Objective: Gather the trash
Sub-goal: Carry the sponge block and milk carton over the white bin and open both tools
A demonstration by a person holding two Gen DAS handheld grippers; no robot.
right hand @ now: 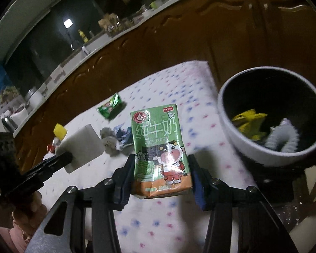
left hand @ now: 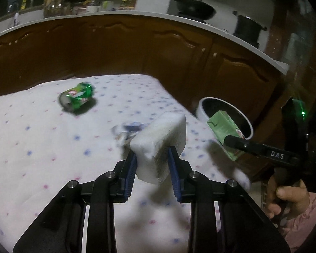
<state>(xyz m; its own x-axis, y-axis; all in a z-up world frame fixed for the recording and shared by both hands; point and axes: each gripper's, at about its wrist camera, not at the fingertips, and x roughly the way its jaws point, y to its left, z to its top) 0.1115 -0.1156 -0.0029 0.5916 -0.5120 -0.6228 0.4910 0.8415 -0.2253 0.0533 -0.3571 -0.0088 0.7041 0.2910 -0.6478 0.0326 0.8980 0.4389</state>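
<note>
Both grippers are loaded: left gripper [left hand: 151, 164] jaws pinch a white foam block [left hand: 160, 145], right gripper [right hand: 161, 175] jaws clamp an upright milk carton [right hand: 160, 151]. The bin [right hand: 227, 124] sits off the tabletop [right hand: 168, 227] edge, ahead-right, so the right hand's nearer. Crushed green can [left hand: 76, 99] left behind.

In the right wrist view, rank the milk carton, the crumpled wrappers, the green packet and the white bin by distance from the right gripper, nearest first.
1. Milk carton: clamped in the right gripper.
2. Crumpled wrappers: just beyond, to the left.
3. White bin: off the table's right edge; too close to call against the wrappers.
4. Green packet: farthest, upper left on the cloth.
</note>
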